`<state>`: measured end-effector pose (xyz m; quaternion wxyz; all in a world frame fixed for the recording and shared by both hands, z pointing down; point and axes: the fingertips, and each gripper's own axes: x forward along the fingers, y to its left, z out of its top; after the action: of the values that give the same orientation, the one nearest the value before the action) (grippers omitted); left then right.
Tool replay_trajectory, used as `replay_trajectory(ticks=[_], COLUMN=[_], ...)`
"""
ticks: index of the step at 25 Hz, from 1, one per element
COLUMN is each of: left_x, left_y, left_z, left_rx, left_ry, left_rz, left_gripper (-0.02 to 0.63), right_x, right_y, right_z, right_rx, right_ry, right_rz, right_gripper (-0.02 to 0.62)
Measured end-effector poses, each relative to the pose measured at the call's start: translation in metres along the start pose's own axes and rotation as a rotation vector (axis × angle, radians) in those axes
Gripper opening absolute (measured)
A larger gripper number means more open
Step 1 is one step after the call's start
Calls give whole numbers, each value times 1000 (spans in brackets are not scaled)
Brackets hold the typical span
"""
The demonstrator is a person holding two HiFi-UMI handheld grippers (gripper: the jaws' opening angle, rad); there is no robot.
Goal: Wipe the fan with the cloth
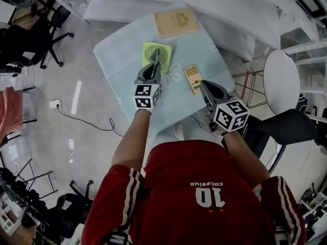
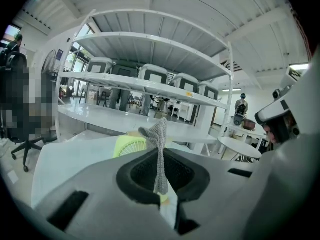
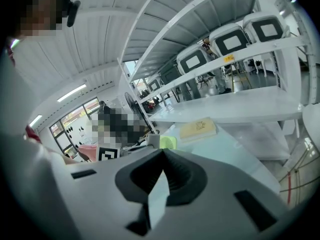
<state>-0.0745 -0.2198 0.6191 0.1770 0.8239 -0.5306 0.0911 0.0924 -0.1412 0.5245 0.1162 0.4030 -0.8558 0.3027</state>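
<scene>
A flat lime-green fan (image 1: 158, 52) lies on the pale blue table cover (image 1: 117, 60). My left gripper (image 1: 155, 60) hovers right over it, shut on a strip of grey mesh cloth (image 2: 159, 149) that sticks up between the jaws. Just beyond the jaw tips, the left gripper view shows the fan's grille (image 2: 131, 146). My right gripper (image 1: 205, 86) is held near the table's front right, shut with nothing in it, its jaws meeting at the tips. The right gripper view has the fan (image 3: 168, 142) small at the centre left.
A tan book (image 1: 176, 22) lies at the table's far side, and a small tan remote-like pad (image 1: 192, 78) lies right of the fan, just ahead of the right gripper. White shelving (image 2: 150, 89) stands behind the table. Office chairs (image 1: 36, 32) are at the left, and a round white table (image 1: 281, 80) at the right.
</scene>
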Motion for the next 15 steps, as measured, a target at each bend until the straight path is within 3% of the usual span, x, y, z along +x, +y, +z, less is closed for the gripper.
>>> replay_trajectory(ticks=[15], left_x=[-22], left_y=[54], left_z=[-18], left_rx=[9], left_ry=[43], left_rz=[40], left_gripper=[18], right_x=[19], right_y=[15], right_z=[-5], right_rx=[10], right_ry=[6], right_rz=[12], right_gripper=[3])
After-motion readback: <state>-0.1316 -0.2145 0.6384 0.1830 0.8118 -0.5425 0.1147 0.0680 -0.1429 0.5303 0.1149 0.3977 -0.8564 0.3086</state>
